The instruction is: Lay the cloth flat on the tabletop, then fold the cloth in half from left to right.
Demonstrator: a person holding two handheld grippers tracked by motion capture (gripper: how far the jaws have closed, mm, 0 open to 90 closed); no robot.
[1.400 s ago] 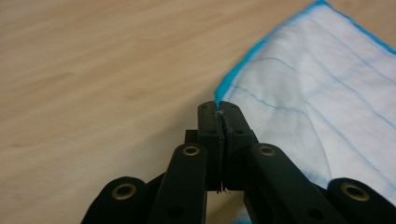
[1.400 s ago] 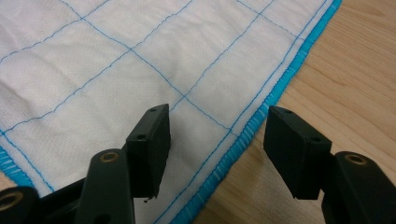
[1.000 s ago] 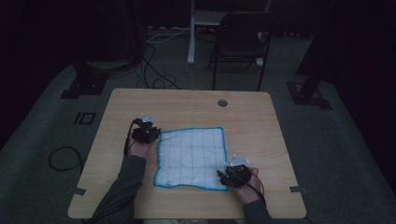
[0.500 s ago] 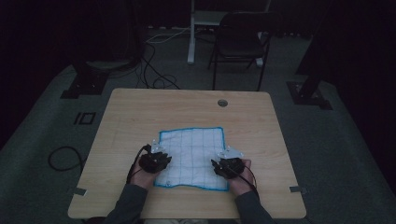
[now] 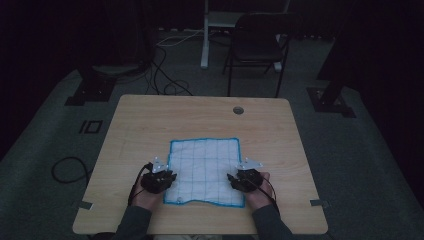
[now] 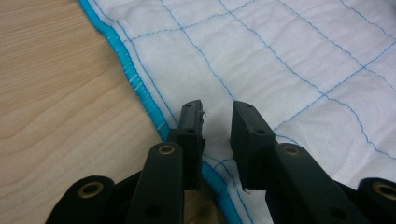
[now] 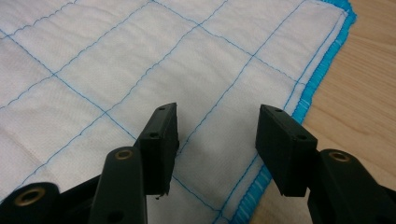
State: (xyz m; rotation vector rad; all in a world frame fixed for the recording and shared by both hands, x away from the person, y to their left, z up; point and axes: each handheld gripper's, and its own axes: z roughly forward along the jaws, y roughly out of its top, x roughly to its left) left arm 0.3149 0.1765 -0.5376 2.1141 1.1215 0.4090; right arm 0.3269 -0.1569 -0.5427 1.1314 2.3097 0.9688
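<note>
On table, near front edge: white cloth (image 5: 204, 170), blue-hemmed, lying flat.
Left gripper (image 6: 217, 122): over cloth's front-left corner, jaws slightly parted, nothing pinched.
Right gripper (image 7: 217, 135): over front-right corner, jaws wide, released.

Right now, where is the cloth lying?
In the high view the cloth lies flat on the near middle of the table, between the left gripper and the right gripper at its near corners.
</note>
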